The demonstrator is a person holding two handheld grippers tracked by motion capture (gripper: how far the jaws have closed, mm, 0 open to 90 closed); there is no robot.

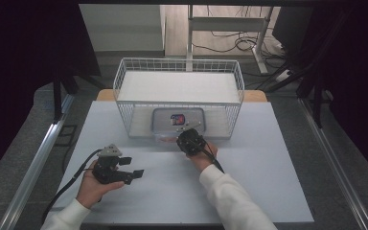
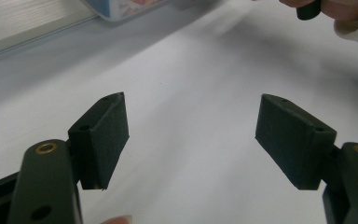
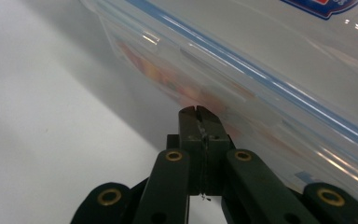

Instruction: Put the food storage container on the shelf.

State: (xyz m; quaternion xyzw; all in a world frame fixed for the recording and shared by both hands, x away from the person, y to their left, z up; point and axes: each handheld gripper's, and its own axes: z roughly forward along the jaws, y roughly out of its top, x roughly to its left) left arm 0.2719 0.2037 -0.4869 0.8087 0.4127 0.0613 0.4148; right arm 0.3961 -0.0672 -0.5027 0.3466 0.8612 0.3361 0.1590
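Sitting inside wire basket (image 1: 124,76): lidded box (image 1: 178,120)

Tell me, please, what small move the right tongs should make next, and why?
Probably push a little further: the right tongs are shut, tips at the side of the clear lidded box, which sits at the wire basket. The left tongs wait open.

Clear plastic container with a blue-sealed lid

The container (image 1: 172,125) is a transparent rounded-rectangular food box, lid on — a blue seal line rings the lid, and a red-and-blue label sits on top towards 1 o'clock. Reddish-orange contents show blurred through the side wall. It lies flat on the white table, just at the 6 o'clock side of the wire basket — long side across.
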